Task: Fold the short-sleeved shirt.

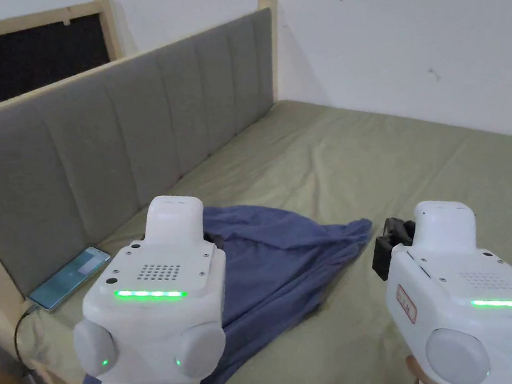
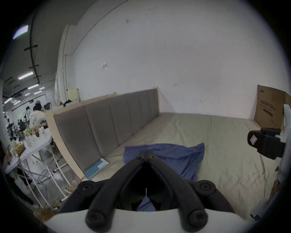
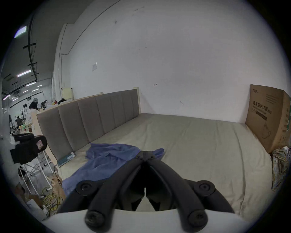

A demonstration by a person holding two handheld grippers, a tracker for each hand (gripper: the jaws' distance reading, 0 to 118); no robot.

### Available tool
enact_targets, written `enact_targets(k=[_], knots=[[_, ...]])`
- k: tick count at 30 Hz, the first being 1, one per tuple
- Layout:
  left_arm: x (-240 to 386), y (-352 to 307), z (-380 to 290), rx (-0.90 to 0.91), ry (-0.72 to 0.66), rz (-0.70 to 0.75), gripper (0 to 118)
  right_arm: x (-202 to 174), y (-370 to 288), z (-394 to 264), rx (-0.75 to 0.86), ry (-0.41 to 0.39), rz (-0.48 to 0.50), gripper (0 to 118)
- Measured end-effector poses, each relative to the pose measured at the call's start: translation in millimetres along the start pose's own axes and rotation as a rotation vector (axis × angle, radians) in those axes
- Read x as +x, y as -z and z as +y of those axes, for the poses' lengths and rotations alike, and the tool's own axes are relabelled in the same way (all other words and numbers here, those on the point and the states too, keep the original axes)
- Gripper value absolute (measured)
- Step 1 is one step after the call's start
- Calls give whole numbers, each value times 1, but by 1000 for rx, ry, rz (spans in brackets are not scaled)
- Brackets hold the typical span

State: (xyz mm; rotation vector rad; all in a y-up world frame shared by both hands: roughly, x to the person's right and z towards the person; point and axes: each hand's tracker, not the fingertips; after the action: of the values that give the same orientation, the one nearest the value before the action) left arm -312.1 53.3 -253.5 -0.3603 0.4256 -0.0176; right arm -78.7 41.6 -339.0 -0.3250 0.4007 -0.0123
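The shirt [image 1: 278, 266] lies crumpled on the bed [image 1: 414, 153], a blue heap whose long axis runs from the near edge, where some of it hangs over, out toward a pointed corner on the far right. It sits ahead of and below the left hand-held gripper [image 2: 146, 155], which hovers over its near part with jaws closed together and empty; this one is the nearer. The right hand-held gripper [image 3: 145, 153], jaws likewise closed on nothing, hangs just right of the shirt's far corner, over bare sheet. A phone [image 1: 69, 277] lies just left of the shirt against the headboard [image 1: 104, 136]; a box [image 3: 267, 116] stands well apart at the far right. Nothing blocks either reach, I judge.
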Motion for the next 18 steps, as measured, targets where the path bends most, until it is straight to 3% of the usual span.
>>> enact_targets(k=[7, 10, 13, 14, 15, 16, 18], knots=[[7, 130, -44, -395, -56, -157, 0, 6, 26, -22, -95, -8, -22, 0], [16, 170, -65, -511, 5, -166, 1, 10, 40, -34, -143, -4, -32, 0], [26, 191, -79, -558, 52, -187, 55, 13, 53, -44, -186, 2, -40, 0], [29, 197, -82, -577, 57, -196, 78, 14, 56, -46, -196, 2, -42, 0], [32, 203, -85, -594, 61, -207, 92, 14, 59, -48, -206, 1, -43, 0], [36, 203, -87, -600, 62, -209, 98, 14, 62, -50, -214, -2, -43, 0], [42, 212, -93, -615, 73, -222, 99, 13, 65, -53, -225, -12, -43, 0]])
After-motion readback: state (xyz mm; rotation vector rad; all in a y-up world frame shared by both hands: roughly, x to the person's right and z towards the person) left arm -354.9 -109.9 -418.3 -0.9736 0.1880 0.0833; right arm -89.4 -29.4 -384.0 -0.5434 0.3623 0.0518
